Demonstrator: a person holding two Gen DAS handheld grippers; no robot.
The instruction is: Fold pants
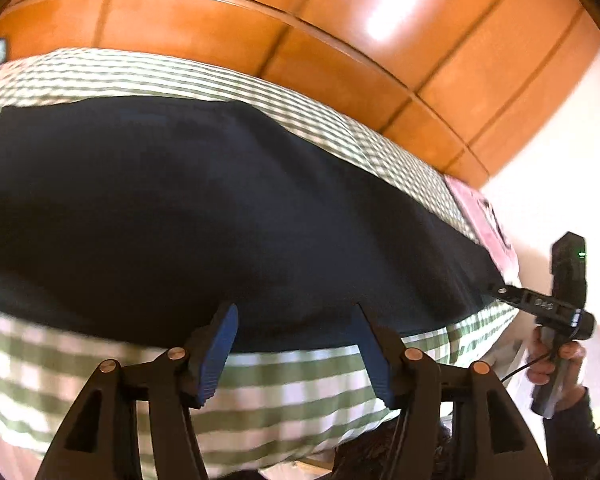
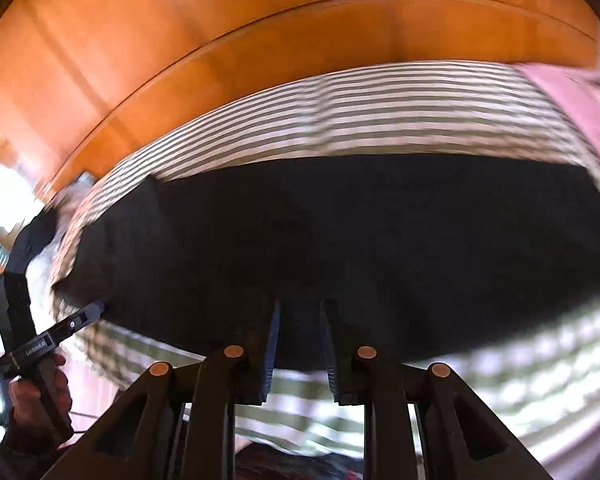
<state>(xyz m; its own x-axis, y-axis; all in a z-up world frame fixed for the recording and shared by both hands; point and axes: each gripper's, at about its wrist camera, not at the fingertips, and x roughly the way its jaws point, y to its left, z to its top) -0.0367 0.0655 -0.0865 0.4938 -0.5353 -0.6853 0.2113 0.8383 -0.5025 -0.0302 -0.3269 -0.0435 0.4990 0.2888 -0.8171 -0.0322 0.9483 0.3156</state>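
1. Blue pads (image 1: 220,354) on the left gripper (image 1: 296,320) sit closest to its camera. They stand wide apart with nothing between them. They hang over the near edge of the pants (image 1: 220,208).

2. Pants are dark and lie flat on a green checked cloth (image 1: 260,392). That cloth covers a bed, and the pants stretch long ways across it. I think they are spread flat so a fold will come out neat.

3. Over on the other side, the right gripper (image 2: 300,328) also hangs over the near edge of the pants (image 2: 340,240). Its fingers are close together with a small gap. No cloth is pinched in that gap, so it holds nothing.

4. Each gripper can be seen from the other one. A hand (image 1: 556,364) holds the handle of the right gripper at one end of the pants. Another hand (image 2: 40,392) holds the left gripper (image 2: 94,312) at the other end. I think they are kept well apart so both ends can be lifted together.

5. Wood panels (image 1: 220,20) stand behind the bed. Something pink (image 2: 572,104) lies at the far end of the cloth. It is too blurry to tell what it is.

6. Both pictures are smeared, so the hands seem to be moving. My guess is the next job is to pinch the near edge and fold it over.
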